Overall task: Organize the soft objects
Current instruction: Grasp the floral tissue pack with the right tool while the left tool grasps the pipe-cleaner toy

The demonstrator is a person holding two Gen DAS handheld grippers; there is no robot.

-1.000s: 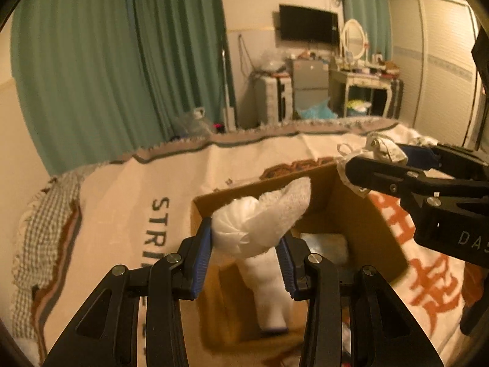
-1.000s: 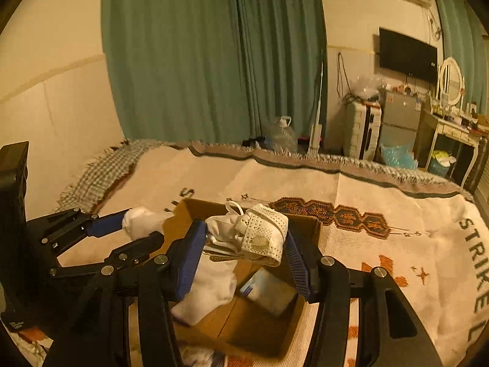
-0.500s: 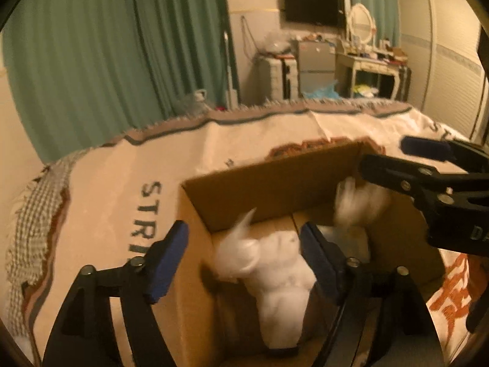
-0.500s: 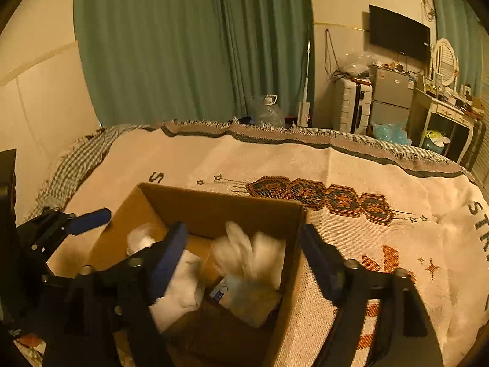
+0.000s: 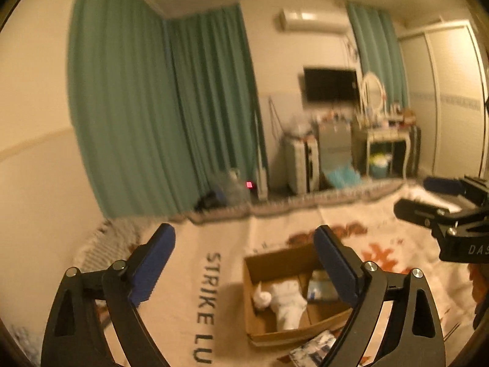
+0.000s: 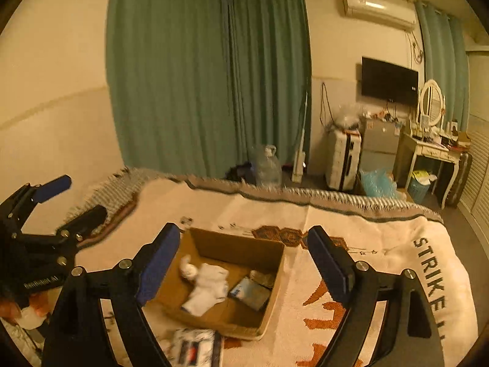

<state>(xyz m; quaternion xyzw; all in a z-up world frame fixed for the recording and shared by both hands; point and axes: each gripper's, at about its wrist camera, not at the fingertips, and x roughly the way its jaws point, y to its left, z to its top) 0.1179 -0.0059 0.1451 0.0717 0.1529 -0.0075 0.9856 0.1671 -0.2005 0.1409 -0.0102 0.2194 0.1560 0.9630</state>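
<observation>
Black left hand-held gripper [image 5: 244,260] and right hand-held gripper [image 6: 241,250] gape above cardboard box [image 6: 232,244]

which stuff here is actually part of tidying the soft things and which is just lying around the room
Part of the job:
- cardboard box
- white socks inside the box
- left gripper, open
- right gripper, open

Just lying about:
- water jug
- suitcase
- TV
- dressing table
- green curtains
- packet beside the box
</observation>
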